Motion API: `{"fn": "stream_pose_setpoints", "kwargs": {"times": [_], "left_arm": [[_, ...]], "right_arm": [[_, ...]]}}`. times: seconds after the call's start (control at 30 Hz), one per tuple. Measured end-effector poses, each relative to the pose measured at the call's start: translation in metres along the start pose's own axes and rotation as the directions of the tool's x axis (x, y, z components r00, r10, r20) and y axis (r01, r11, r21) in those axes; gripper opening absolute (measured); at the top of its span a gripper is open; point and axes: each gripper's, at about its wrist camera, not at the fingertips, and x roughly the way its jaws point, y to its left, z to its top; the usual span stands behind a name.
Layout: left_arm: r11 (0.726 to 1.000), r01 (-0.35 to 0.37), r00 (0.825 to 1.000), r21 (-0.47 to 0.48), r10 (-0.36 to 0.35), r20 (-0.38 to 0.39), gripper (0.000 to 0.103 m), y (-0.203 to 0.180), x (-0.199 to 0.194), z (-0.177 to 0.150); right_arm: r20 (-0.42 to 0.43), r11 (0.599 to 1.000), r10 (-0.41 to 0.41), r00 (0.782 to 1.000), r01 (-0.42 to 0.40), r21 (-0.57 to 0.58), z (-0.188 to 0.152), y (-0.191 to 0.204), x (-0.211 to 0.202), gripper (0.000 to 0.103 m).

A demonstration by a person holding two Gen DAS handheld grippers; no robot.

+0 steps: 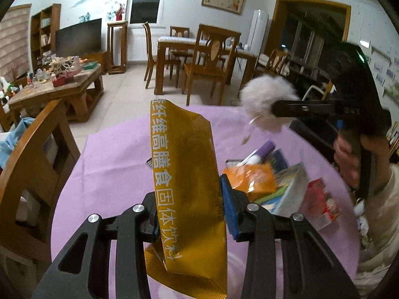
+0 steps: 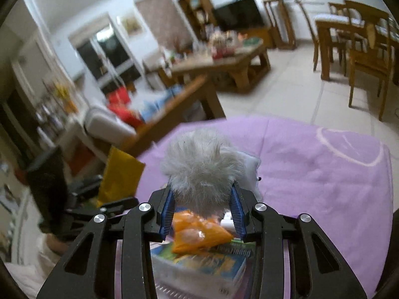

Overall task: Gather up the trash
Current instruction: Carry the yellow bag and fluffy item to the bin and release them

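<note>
My left gripper (image 1: 189, 206) is shut on a tall yellow foil pouch (image 1: 184, 174) with white Chinese lettering, held upright above the purple cloth table (image 1: 112, 154). My right gripper (image 2: 202, 199) is shut on a grey-white fluffy ball (image 2: 202, 167), held in the air above a pile of trash. In the left wrist view the right gripper (image 1: 274, 108) shows at the upper right with the fluffy ball (image 1: 264, 99). The pile holds an orange packet (image 2: 199, 234) (image 1: 254, 177), a tissue pack (image 2: 199, 271), a red carton (image 1: 321, 201) and a purple pen (image 1: 259, 154). The yellow pouch (image 2: 121, 177) also shows in the right wrist view.
A wooden chair (image 1: 37, 164) stands against the table's left side. Beyond it are a cluttered coffee table (image 1: 62, 87), a dining table with chairs (image 1: 199, 54) and a tiled floor (image 2: 286, 99). The purple cloth (image 2: 324, 174) spreads to the right of the pile.
</note>
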Motion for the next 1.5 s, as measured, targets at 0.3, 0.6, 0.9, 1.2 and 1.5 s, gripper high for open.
{"fn": "stream_pose_setpoints", "kwargs": {"times": [0.3, 0.6, 0.9, 1.2, 1.5], "left_arm": [[0.997, 0.062, 0.995, 0.050, -0.065, 0.073, 0.039, -0.065, 0.010, 0.039], [0.967, 0.217, 0.973, 0.130, -0.225, 0.050, 0.039, -0.174, 0.070, 0.074], [0.910, 0.364, 0.930, 0.197, -0.366, -0.024, 0.039, -0.289, 0.147, 0.109], [0.888, 0.393, 0.919, 0.238, -0.381, -0.099, 0.039, -0.349, 0.206, 0.112], [0.885, 0.392, 0.919, 0.250, -0.365, -0.147, 0.041, -0.371, 0.231, 0.108]], "right_arm": [[0.298, 0.990, -0.095, 0.950, 0.058, 0.129, -0.031, -0.054, -0.124, 0.039], [0.505, 0.909, -0.411, 0.760, 0.301, 0.287, -0.082, -0.134, -0.255, 0.039], [0.512, 0.801, -0.588, 0.626, 0.367, 0.472, -0.134, -0.234, -0.348, 0.039], [0.470, 0.753, -0.645, 0.603, 0.394, 0.527, -0.151, -0.297, -0.351, 0.039], [0.439, 0.742, -0.652, 0.619, 0.400, 0.538, -0.152, -0.314, -0.329, 0.043]]}}
